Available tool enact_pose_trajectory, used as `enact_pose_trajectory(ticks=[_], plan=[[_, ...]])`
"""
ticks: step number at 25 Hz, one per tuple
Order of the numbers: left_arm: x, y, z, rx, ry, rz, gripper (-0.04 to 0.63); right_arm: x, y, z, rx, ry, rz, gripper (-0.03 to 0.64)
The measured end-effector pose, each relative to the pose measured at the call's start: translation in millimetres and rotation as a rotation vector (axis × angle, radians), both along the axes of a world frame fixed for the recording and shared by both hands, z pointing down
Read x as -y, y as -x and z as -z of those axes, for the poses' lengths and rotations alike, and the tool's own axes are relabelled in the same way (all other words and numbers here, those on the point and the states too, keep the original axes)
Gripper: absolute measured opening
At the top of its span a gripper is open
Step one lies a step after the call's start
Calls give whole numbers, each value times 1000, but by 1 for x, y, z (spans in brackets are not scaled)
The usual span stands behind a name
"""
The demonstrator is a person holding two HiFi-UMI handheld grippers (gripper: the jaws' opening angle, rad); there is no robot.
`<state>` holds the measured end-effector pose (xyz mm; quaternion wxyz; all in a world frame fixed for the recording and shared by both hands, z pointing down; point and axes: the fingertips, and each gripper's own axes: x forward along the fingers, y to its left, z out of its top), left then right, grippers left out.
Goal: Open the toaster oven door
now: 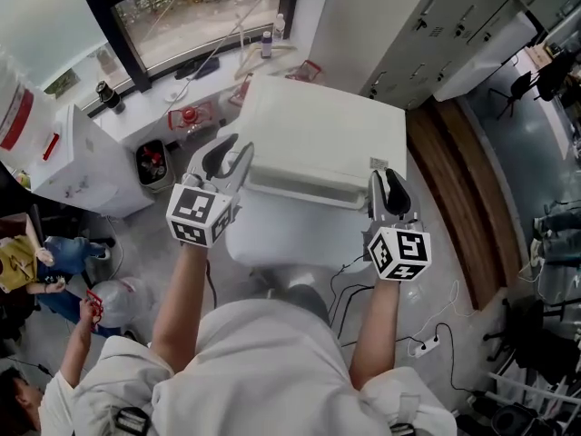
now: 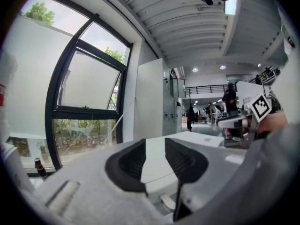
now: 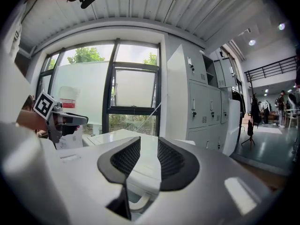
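The white toaster oven [image 1: 318,130] fills the middle of the head view, seen from above, its front lip [image 1: 300,189] towards me. My left gripper [image 1: 229,155] sits at the lip's left end and my right gripper [image 1: 388,184] at its right end. In the left gripper view the dark pads [image 2: 129,165] stand apart, and the oven's white top [image 2: 187,139] shows through the gap. The right gripper [image 3: 149,158] looks the same, jaws parted over the white top [image 3: 122,135], with a white handle-like loop [image 3: 138,203] just below. Neither grips anything I can see.
A window sill behind the oven holds a bottle [image 1: 266,42] and a red item [image 1: 189,116]. A white cabinet [image 1: 82,162] and a black bin [image 1: 152,163] stand left, grey lockers [image 1: 427,25] right. A power strip [image 1: 427,343] lies on the floor. A person [image 1: 36,271] sits at lower left.
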<state>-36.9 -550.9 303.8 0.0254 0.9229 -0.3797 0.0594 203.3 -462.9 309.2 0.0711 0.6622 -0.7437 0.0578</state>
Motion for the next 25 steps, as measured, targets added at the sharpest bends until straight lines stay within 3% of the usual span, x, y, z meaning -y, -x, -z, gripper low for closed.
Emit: enact_pose_trajectory(ticks=[9, 15, 20, 25], plan=[[5, -9, -8, 25, 15, 7, 123, 3, -14, -11, -33, 40, 37, 100], [-2, -22, -10, 52, 16, 11, 123, 6, -21, -12, -73, 43, 116, 100], [-11, -32, -9, 100, -9, -65, 123, 5, -13, -13, -98, 54, 232, 100], [-22, -44, -14, 223, -31, -193, 123, 1, 1, -20, -131, 99, 370, 100]])
